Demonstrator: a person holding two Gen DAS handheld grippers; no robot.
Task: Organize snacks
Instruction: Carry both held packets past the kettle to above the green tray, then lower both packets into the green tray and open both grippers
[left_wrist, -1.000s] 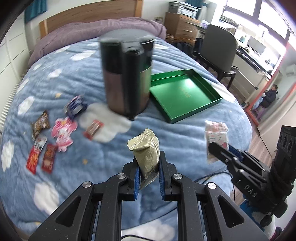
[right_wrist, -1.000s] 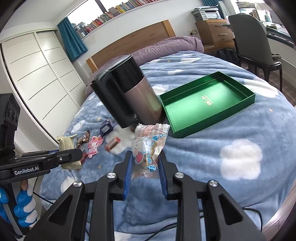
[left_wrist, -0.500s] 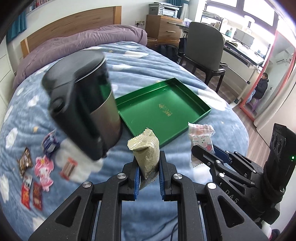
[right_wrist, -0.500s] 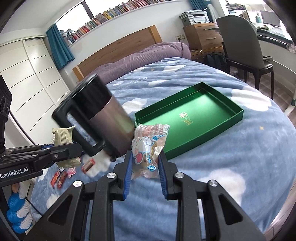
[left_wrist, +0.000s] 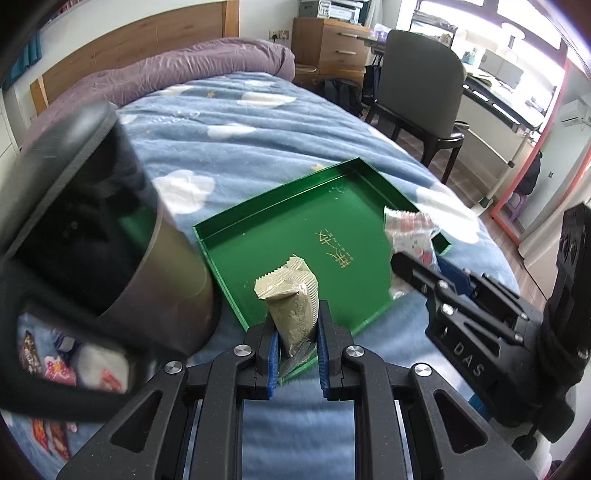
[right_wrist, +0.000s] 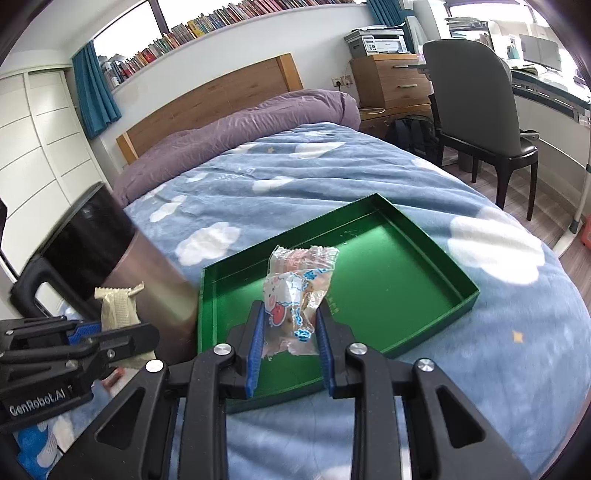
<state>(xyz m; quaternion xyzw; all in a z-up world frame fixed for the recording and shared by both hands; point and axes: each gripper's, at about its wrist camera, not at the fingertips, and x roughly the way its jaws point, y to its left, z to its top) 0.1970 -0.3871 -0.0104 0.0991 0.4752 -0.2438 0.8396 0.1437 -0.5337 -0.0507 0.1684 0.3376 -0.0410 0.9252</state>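
My left gripper (left_wrist: 295, 325) is shut on a beige snack packet (left_wrist: 291, 299) that stands upright between its blue pads, above the near edge of the green tray (left_wrist: 258, 240). My right gripper (right_wrist: 290, 321) is shut on a clear wrapped snack with a pink cartoon print (right_wrist: 297, 288), held over the tray's (right_wrist: 406, 266) near half. In the left wrist view the right gripper (left_wrist: 410, 266) comes in from the right with its snack (left_wrist: 408, 230) over the tray's right side. In the right wrist view the left gripper (right_wrist: 118, 332) and beige packet (right_wrist: 118, 306) sit at the left.
A tall dark metal jug with a black handle (left_wrist: 110, 240) stands just left of the tray on the blue cloud-print bedspread (right_wrist: 332, 177). Several small snack packets (left_wrist: 55, 369) lie left of the jug. A grey chair (right_wrist: 469, 99) and a wooden drawer unit (right_wrist: 391, 81) stand beyond the bed.
Both grippers have moved rightward and forward over the bed, each keeping its snack. The tray is now directly under them, and the jug and loose snacks have slid to the left of the views.
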